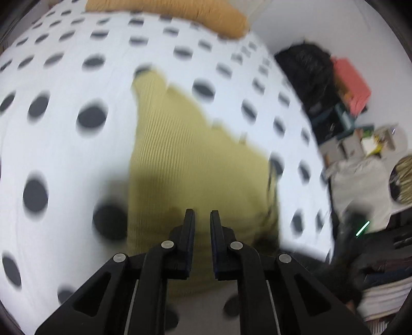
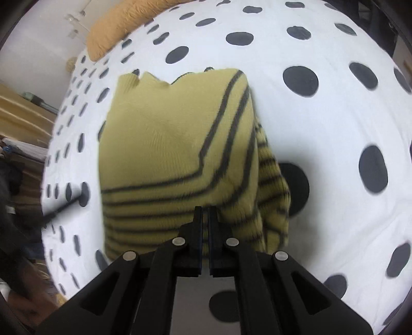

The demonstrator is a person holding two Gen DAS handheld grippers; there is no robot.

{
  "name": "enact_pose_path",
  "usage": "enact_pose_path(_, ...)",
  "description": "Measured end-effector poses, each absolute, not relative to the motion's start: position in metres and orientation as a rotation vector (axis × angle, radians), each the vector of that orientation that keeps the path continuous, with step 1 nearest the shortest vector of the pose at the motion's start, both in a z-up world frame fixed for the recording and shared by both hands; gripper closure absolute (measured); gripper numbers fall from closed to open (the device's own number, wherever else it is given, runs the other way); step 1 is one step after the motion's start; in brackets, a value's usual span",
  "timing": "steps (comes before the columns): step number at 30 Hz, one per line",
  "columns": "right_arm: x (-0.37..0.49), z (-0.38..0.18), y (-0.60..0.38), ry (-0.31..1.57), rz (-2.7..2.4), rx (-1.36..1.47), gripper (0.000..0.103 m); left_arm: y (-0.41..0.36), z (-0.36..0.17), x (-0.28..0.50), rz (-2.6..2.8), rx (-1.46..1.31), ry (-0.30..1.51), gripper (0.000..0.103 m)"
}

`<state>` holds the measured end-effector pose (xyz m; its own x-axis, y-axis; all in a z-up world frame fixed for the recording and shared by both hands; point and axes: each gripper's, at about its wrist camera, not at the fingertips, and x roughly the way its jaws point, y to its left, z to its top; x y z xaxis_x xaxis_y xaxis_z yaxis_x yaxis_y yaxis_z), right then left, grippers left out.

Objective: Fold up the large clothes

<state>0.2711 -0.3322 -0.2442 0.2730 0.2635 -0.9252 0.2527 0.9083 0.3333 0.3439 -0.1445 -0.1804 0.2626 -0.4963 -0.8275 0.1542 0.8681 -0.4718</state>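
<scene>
Dotted bedsheet (image 2: pixel 334 123) under yellow sweater (image 2: pixel 159 144), orange pillow (image 2: pixel 110 33) beyond.

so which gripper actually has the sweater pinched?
The right gripper: its jaws are nearly closed on a striped fold of the yellow sweater. The left gripper hangs above the sweater with a clear gap between its jaws, holding nothing.

My left gripper (image 1: pixel 202 214) hangs over the near end of a yellow-green knit sweater (image 1: pixel 188 154), jaws a little apart with nothing between them. The sweater lies on a white bedsheet with black dots (image 1: pixel 64 108). An orange pillow (image 1: pixel 180 13) sits at the far edge; clutter is blurred on the right.
</scene>
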Motion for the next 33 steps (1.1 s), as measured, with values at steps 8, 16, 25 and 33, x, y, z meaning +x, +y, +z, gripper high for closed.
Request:
enact_pose_path(8, 0.278, -0.268, -0.332, 1.323, 0.022, 0.483, 0.100, -0.152, -0.265, 0.475, -0.292, -0.230, 1.384, 0.099)
enact_pose_path(16, 0.282, -0.269, -0.338, 1.334, 0.042, 0.531, 0.101, -0.094, -0.252, 0.500, -0.041, -0.166, 1.311, 0.102)
enact_pose_path(25, 0.273, -0.257, -0.341, 1.269, 0.005, 0.554, 0.078, -0.093, -0.246, 0.406, -0.204, -0.203, 1.350, 0.042)
enact_pose_path(33, 0.225, -0.228, -0.371, 1.175, -0.037, 0.693, 0.001, -0.041, -0.238, 0.368, -0.343, -0.574, 1.360, 0.019)
